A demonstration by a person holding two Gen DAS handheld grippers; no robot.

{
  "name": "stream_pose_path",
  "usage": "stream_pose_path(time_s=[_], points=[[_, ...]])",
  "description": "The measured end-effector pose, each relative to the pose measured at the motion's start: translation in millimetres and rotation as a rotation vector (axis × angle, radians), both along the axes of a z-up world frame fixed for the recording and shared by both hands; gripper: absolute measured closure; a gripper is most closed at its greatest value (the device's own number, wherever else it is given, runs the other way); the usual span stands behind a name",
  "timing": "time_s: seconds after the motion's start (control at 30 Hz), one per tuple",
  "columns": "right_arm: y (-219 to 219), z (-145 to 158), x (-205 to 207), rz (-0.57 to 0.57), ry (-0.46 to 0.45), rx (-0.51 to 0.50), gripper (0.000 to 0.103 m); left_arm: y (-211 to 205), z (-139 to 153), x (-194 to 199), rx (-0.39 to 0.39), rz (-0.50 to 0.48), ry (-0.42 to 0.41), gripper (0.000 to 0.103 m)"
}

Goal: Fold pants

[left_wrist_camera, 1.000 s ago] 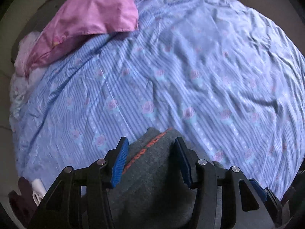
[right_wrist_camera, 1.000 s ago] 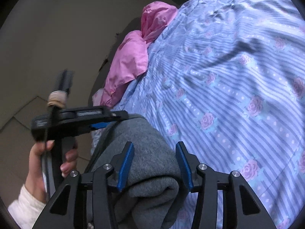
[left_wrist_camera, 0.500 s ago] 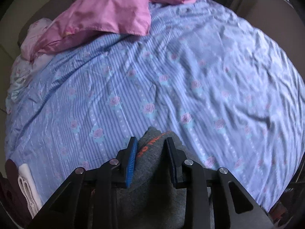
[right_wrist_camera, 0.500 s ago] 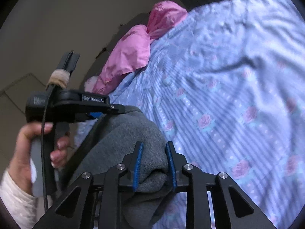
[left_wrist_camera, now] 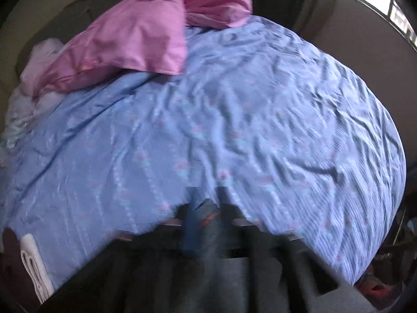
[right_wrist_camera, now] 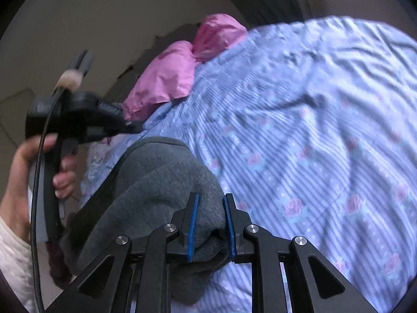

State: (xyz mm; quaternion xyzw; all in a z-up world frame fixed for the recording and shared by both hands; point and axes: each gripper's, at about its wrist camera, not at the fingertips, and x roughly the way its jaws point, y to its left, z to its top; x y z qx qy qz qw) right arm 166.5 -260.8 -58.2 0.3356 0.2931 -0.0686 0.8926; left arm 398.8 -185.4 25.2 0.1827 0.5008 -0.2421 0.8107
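Observation:
Grey pants [right_wrist_camera: 159, 182] with orange lettering hang bunched between both grippers above the bed. My right gripper [right_wrist_camera: 210, 224] is shut on a thick fold of the pants. My left gripper [left_wrist_camera: 206, 219] is blurred by motion, its jaws close together on the pants' edge [left_wrist_camera: 209, 215] where the orange print shows. In the right wrist view the left gripper [right_wrist_camera: 78, 120] is at the left, held by a hand, with the pants draped from it.
A blue striped floral bedspread [left_wrist_camera: 260, 120] covers the bed. Two pink pillows [left_wrist_camera: 125, 47] lie at the head. A white folded item [left_wrist_camera: 34, 268] sits at the near left bed edge. A window [left_wrist_camera: 378, 7] is at the upper right.
Both grippers closed from open onto the grey pants, then lifted them up and back, so more of the bed shows.

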Motion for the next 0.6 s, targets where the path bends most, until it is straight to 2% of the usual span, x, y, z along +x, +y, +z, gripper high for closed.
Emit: stream_pose_path(time_s=[0.03, 0.1, 0.23, 0.3, 0.37, 0.43, 0.47, 0.53, 0.6], points=[[0.0, -0.7, -0.8, -0.007, 0.002, 0.007, 0.083, -8.2, -2.4, -2.0, 0.031, -0.014, -0.019, 0.033], [-3.0, -3.6, -1.2, -0.012, 0.004, 0.026, 0.081, -21.9, -10.0, -4.1, 0.104, -0.055, -0.040, 0.033], [-12.8, -10.1, 0.4, -0.019, 0.002, 0.074, 0.074, -35.1, -34.3, 0.9, 0.289, -0.097, -0.020, 0.033], [-17.0, -10.9, 1.2, -0.029, -0.007, 0.083, 0.073, -36.4, -46.7, 2.1, 0.343, -0.124, 0.022, 0.034], [-20.2, -10.7, 1.8, -0.044, -0.011, 0.088, 0.073, -34.3, -55.6, 0.3, 0.349, -0.145, 0.072, 0.040], [-22.8, -8.7, 1.5, -0.051, -0.029, 0.094, 0.073, -30.2, -56.6, -2.5, 0.320, -0.155, 0.091, 0.053], [-23.8, -7.1, 2.7, -0.044, -0.038, 0.093, 0.073, -27.9, -56.4, -2.9, 0.307, -0.154, 0.096, 0.056], [-24.9, -5.4, 8.8, 0.001, -0.054, 0.095, 0.073, -22.7, -55.0, -3.2, 0.279, -0.147, 0.112, 0.068], [-24.1, -7.2, 14.4, 0.035, -0.052, 0.113, 0.073, -18.1, -52.9, -7.7, 0.259, -0.151, 0.108, 0.072]])
